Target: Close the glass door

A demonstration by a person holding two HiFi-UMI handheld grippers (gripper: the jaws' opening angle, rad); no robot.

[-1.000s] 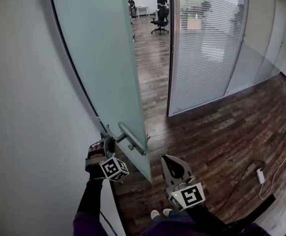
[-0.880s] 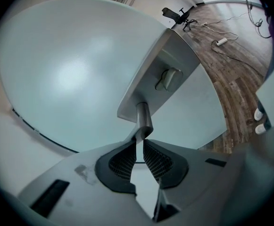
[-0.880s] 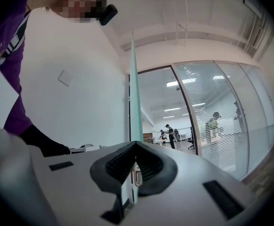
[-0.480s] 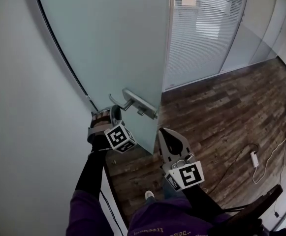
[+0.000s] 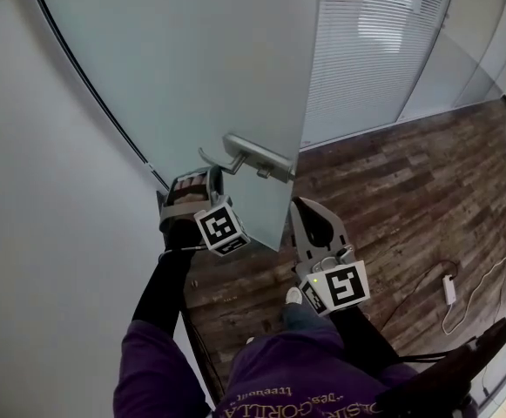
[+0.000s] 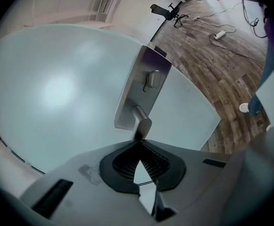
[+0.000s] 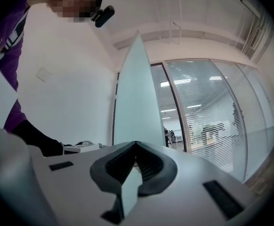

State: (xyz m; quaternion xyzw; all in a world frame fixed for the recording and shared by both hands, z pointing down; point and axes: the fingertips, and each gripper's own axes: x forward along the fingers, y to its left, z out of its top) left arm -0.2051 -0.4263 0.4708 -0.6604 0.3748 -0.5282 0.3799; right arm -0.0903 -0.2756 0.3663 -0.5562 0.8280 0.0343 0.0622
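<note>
The frosted glass door [image 5: 192,77] fills the upper left of the head view, and its free edge reaches the door frame. Its metal handle plate [image 5: 257,157] carries a lever [image 5: 211,158] that points towards my left gripper [image 5: 209,178]. In the left gripper view the lever [image 6: 142,123] ends right at the gripper's [image 6: 137,144] tips. Those jaws have just been closing; they now meet, and nothing shows between the pads. My right gripper [image 5: 301,209] hangs shut beside the door's lower corner, holding nothing. The right gripper view has the door [image 7: 134,98] edge-on.
A white wall [image 5: 35,233] runs along the left. A glass partition with blinds [image 5: 374,50] stands right of the door. On the dark wood floor [image 5: 409,198] lies a power strip with a cable [image 5: 449,290]. The person's shoe [image 5: 294,296] is just below the door.
The door has swung to the right and now covers the opening onto the corridor. Both grippers moved right with it. The left jaws have drawn together near the lever.
</note>
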